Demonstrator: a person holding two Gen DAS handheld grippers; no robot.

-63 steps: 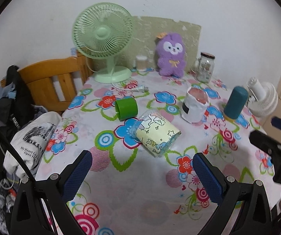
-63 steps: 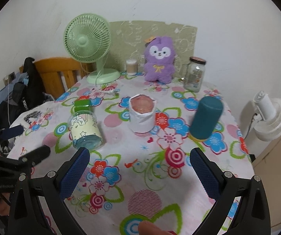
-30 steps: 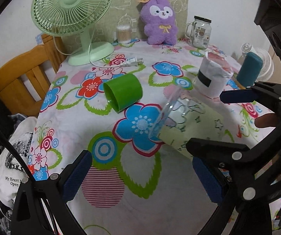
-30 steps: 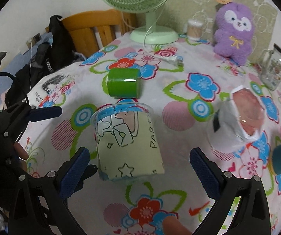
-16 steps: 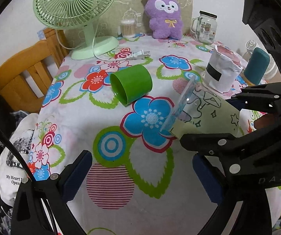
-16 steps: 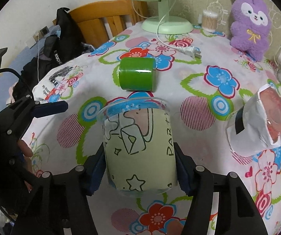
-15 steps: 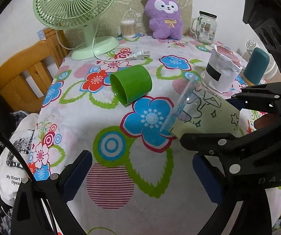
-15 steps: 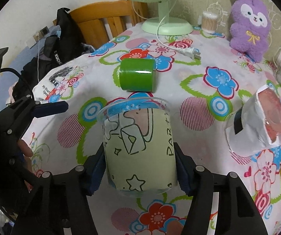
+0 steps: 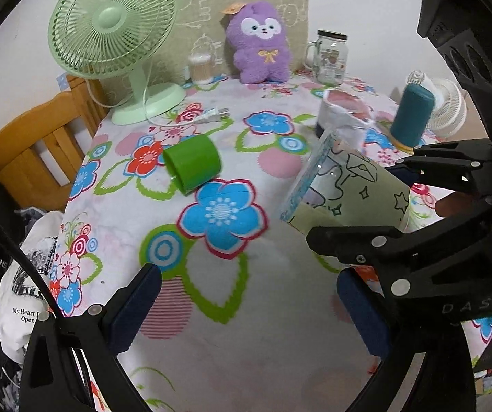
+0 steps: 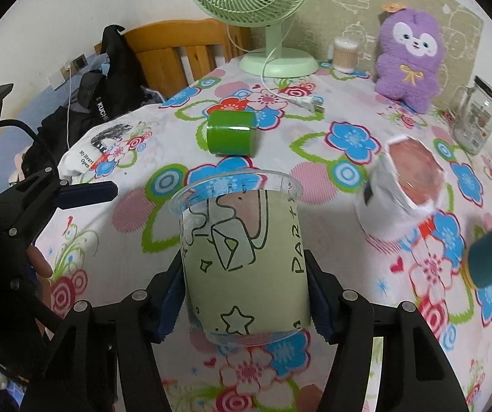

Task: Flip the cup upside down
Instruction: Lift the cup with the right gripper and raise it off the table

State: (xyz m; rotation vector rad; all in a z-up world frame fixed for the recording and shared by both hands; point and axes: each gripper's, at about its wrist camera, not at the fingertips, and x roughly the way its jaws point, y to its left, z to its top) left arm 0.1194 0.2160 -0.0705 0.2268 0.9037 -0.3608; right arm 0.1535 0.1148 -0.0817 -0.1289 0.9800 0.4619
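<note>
Right hand-held gripper (image 10: 246,295) clamps my clear party cup (image 10: 242,257) by its sides, tilted over the bench (image 10: 314,240); left hand-held gripper (image 9: 246,305) gapes wide, holding nothing.

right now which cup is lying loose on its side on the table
The green cup, on its side beside the blue flower; the clear printed cup is clamped in the right gripper.

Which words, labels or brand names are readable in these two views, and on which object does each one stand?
"PART": clear cup with the pale green printed sleeve, gripped between the right gripper fingers; any further letters are hidden.
"KUCH": black bag on the chair; the rest is hidden.
"My Heart" / "Open": white cloth, cut off.
"DAS": right gripper body, left wrist view.
Glass jar label: too small to read.
</note>
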